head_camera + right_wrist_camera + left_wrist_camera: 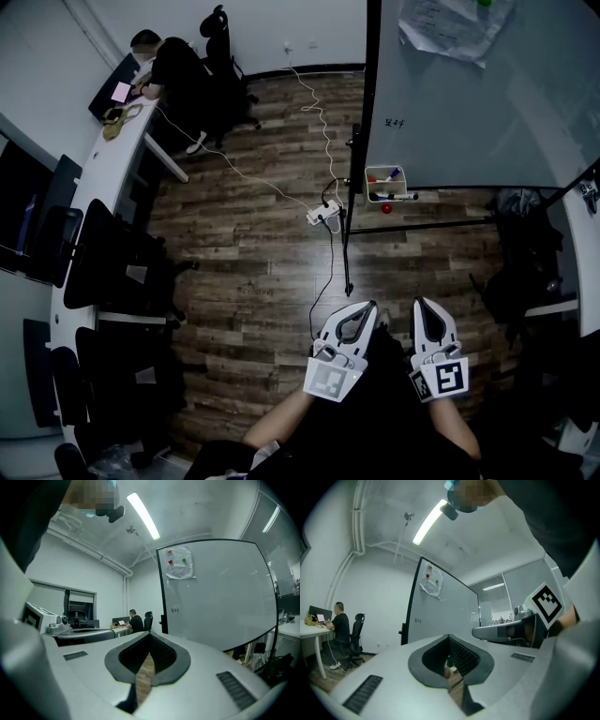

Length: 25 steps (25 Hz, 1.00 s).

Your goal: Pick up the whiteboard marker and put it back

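The whiteboard (469, 94) stands at the upper right of the head view. A small white holder (384, 184) hangs at its lower left corner, with a blue-capped whiteboard marker (393, 174) in it and another marker (404, 197) across its front. My left gripper (368, 307) and right gripper (422, 303) are side by side low in the view, well short of the board, both shut and empty. The left gripper view shows the shut left gripper (449, 637) facing the whiteboard (440, 616). In the right gripper view the shut right gripper (151, 634) has the whiteboard (215, 592) to its right.
A power strip (323, 216) and its white cable (319, 122) lie on the wooden floor left of the board's stand (349, 234). A person (173, 70) sits at a long white desk (103, 178) on the left, beside several black chairs (103, 262). A red ball (386, 208) lies under the holder.
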Motion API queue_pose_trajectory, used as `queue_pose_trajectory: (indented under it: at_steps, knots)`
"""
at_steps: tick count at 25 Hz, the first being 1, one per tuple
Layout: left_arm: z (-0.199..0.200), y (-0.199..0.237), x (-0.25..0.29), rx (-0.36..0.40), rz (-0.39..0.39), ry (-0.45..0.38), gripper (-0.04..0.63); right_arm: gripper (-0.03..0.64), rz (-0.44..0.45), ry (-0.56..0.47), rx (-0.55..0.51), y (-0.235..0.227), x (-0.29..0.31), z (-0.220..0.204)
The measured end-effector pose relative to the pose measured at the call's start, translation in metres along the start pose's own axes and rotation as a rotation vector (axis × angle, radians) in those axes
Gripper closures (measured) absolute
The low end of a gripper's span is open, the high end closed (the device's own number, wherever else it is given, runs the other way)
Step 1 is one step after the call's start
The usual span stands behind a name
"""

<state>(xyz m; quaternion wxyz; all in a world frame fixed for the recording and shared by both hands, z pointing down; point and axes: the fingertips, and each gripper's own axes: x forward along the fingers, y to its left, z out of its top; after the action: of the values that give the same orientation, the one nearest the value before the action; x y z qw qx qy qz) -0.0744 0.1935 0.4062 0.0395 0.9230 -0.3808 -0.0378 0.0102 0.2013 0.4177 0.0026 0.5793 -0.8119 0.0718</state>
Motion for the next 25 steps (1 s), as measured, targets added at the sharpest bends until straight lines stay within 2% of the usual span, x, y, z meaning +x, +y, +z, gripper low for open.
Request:
queue_pose_trajectory:
  at_steps: [6,10,18,25]
  knots:
    - [-0.008,0.005,0.027,0.058,-0.013,0.041,0.588,0.603,0.023,-0.026,-0.004,-0.018,0.024,0.006]
    - [-0.01,0.015,0.047,0.032,0.016,0.048,0.588,0.603,0.026,-0.042,-0.016,-0.032,0.038,0.012]
    - [-0.011,0.027,0.084,0.096,0.015,0.057,0.588,0.603,0.033,-0.049,-0.002,-0.057,0.058,0.014]
    - [-0.008,0.03,0.113,0.091,0.04,0.058,0.588,0.603,0.028,-0.071,0.023,-0.08,0.074,0.021]
